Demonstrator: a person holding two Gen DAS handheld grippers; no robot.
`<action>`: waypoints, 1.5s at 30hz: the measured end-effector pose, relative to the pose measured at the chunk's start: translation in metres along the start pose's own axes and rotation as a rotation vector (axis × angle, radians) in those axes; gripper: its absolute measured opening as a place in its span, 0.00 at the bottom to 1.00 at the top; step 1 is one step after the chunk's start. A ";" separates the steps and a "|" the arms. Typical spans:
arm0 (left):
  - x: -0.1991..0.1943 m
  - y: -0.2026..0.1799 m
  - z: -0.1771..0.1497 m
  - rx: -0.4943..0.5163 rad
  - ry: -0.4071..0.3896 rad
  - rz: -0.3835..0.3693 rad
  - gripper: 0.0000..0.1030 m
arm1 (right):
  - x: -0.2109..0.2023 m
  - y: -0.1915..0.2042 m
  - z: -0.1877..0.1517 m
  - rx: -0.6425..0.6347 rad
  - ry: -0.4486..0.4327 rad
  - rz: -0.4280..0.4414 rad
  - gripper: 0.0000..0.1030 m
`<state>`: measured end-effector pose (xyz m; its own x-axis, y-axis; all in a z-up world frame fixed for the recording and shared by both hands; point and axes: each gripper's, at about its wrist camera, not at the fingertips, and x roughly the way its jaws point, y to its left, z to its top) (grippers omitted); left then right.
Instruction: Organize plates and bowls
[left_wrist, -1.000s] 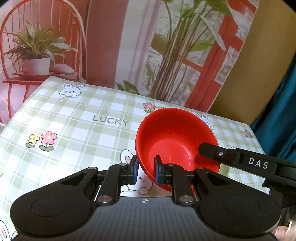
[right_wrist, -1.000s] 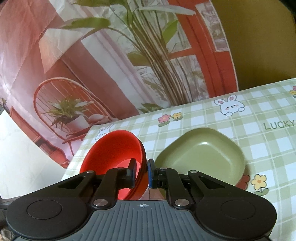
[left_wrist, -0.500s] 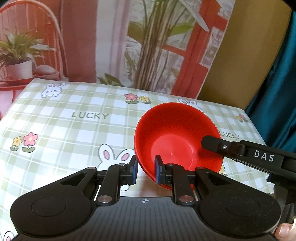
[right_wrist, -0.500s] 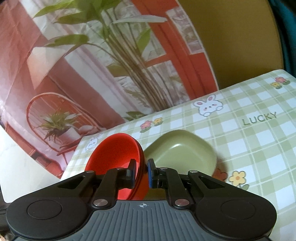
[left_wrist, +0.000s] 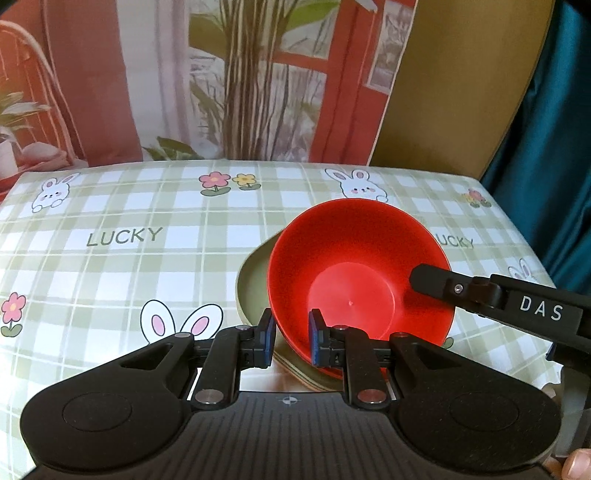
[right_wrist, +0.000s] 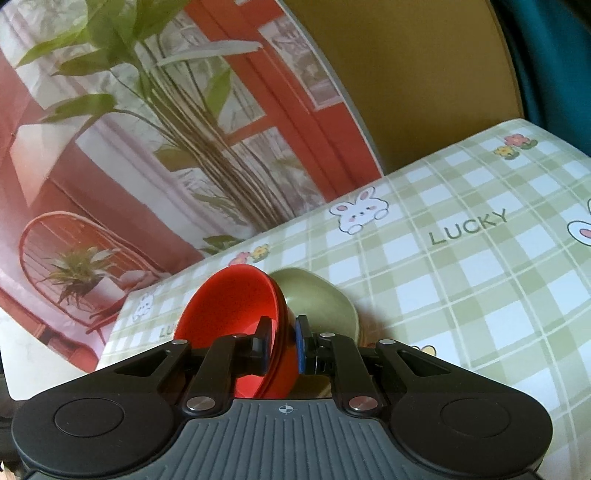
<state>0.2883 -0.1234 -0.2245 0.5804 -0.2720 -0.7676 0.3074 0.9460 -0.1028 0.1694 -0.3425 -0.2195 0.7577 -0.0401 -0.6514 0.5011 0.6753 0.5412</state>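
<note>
A red bowl is held tilted over a green plate on the checked tablecloth. My left gripper is shut on the bowl's near rim. My right gripper reaches in from the right and grips the opposite rim. In the right wrist view, my right gripper is shut on the red bowl, whose rim looks doubled. The green plate lies just behind it.
The green checked tablecloth with rabbits, flowers and "LUCKY" print covers the table. A printed backdrop with plants and a red chair hangs behind the far edge. A teal curtain hangs at the right.
Both grippers have carried the red bowl rightward across the table. It now hangs over the green plate, which has come into the left wrist view beneath it.
</note>
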 end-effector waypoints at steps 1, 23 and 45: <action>0.002 -0.001 0.000 0.004 0.004 0.002 0.19 | 0.001 -0.001 -0.001 0.002 0.003 -0.002 0.12; 0.007 -0.012 -0.003 0.058 0.025 0.010 0.22 | 0.007 -0.013 -0.007 -0.004 0.030 -0.022 0.13; -0.019 -0.012 -0.002 0.085 -0.038 0.045 0.29 | -0.025 0.010 -0.006 -0.128 -0.023 -0.040 0.19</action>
<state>0.2721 -0.1296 -0.2101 0.6227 -0.2376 -0.7455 0.3421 0.9396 -0.0137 0.1530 -0.3302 -0.2009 0.7483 -0.0846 -0.6580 0.4748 0.7609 0.4422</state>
